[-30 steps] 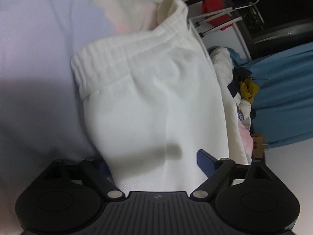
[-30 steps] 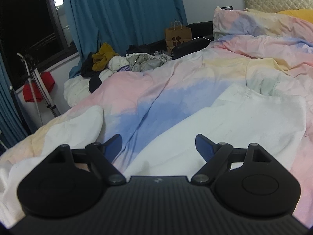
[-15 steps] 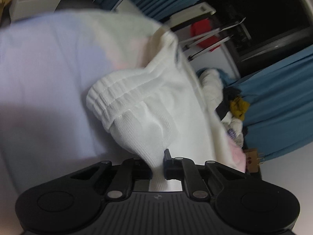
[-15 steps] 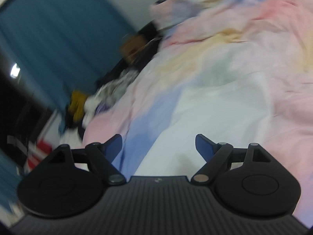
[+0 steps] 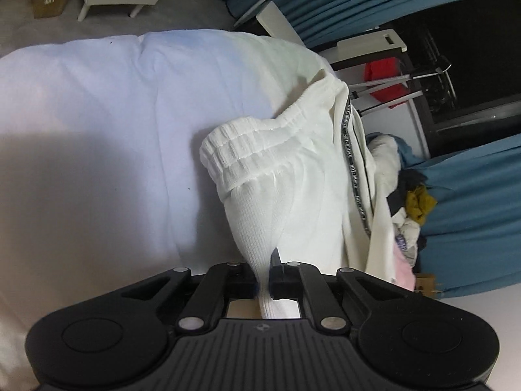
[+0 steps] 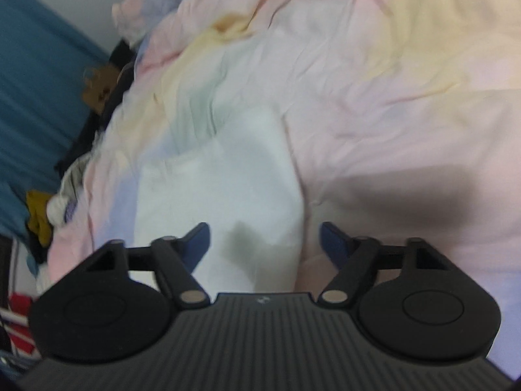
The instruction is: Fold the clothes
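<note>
Left wrist view shows the left tool [image 5: 263, 275] closed tight on a pinch of the white garment [image 5: 293, 195], near its ribbed elastic band [image 5: 234, 159], so the cloth can be lifted from the bed [image 5: 97, 130]. The right tool [image 6: 264, 241] is wide and holds nothing; it hangs low over another part of the white cloth lying flat on the pastel duvet [image 6: 390, 97], probably to take a second corner for folding.

Left gripper [image 5: 263, 277]: black ribbed plastic body, round side discs, silver pivot screws.
Right gripper [image 6: 264, 240]: same black build, blue finger pads [image 6: 332, 238].
</note>
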Tool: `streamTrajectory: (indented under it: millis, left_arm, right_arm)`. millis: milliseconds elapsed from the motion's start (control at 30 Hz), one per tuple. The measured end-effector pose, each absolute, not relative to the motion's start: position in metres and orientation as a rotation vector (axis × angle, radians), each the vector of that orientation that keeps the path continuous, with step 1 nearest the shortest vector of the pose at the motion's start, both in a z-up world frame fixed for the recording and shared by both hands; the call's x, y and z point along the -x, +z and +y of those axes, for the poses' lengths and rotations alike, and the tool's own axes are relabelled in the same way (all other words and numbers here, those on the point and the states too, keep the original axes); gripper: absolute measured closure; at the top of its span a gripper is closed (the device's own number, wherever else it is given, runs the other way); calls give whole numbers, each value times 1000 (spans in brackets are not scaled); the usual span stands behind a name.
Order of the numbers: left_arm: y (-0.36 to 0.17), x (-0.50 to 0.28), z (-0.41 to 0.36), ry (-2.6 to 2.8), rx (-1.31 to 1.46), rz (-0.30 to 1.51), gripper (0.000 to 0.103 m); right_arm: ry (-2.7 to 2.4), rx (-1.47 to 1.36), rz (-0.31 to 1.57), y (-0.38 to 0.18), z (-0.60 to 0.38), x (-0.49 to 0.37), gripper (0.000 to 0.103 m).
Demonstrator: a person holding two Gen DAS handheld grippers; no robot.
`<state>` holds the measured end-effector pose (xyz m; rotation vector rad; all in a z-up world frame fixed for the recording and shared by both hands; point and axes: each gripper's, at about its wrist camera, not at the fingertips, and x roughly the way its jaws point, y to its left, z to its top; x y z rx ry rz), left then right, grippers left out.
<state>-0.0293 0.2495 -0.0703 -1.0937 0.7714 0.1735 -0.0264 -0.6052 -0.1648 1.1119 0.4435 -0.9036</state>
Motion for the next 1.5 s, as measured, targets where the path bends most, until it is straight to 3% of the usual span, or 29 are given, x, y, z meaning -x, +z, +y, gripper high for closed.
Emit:
streamTrajectory:
  millis: [67,100,167,200,433,633,767,867,900,967,1033,1067,1100,1133,1500]
  left_arm:
    - [-71,29,248,177,1082,774,97]
    - [-72,27,248,178,1085,775,97]
    - [-75,23,248,180,1087,777,97]
    - [-76,18,247,182,1080,777,97]
    - [-80,10,244,187,1035,785,96]
    - [-81,4,242,209,973,815,91]
    - [-74,6,242,232,922,812,80]
    - [-65,13,243,254,879,809,66]
    - [-60,16,242,259,852,799,56]
    - [-48,27,238,276,783,765,43]
    - [-38,36,232,274,728,733,28]
    - [-34,40,228,268,700,718,23]
    - [-31,44,223,258,671,704,20]
    - [-28,47,218,247,643,694,20]
    - [-2,29,171,113,510,668,20]
  right_arm:
    - [-914,-1070,413,-155,-601,27,51]
    - [-919,-1048,398,-151,-599,28,69]
    - [-928,-1006,368,-141,-595,29,88]
    - [-932,-985,353,-136,-593,29,93]
    - [-977,-873,269,-112,-583,34,97]
    - [-1063,-1074,458,-164,-604,42,96]
    - [-1069,-983,490,-153,-596,30,94]
    - [-1067,-960,483,-144,-587,26,92]
    - [-1079,-953,493,-142,-583,26,90]
    - [-1098,-945,507,-139,-573,25,77]
    - [-1096,-942,478,-133,-556,28,46]
    - [-1096,-924,458,-129,-547,27,39]
    - [-1097,-905,439,-125,-539,27,28]
    - [-1093,-878,417,-120,-529,26,24]
    - [-702,-513,324,-74,-422,-10,25]
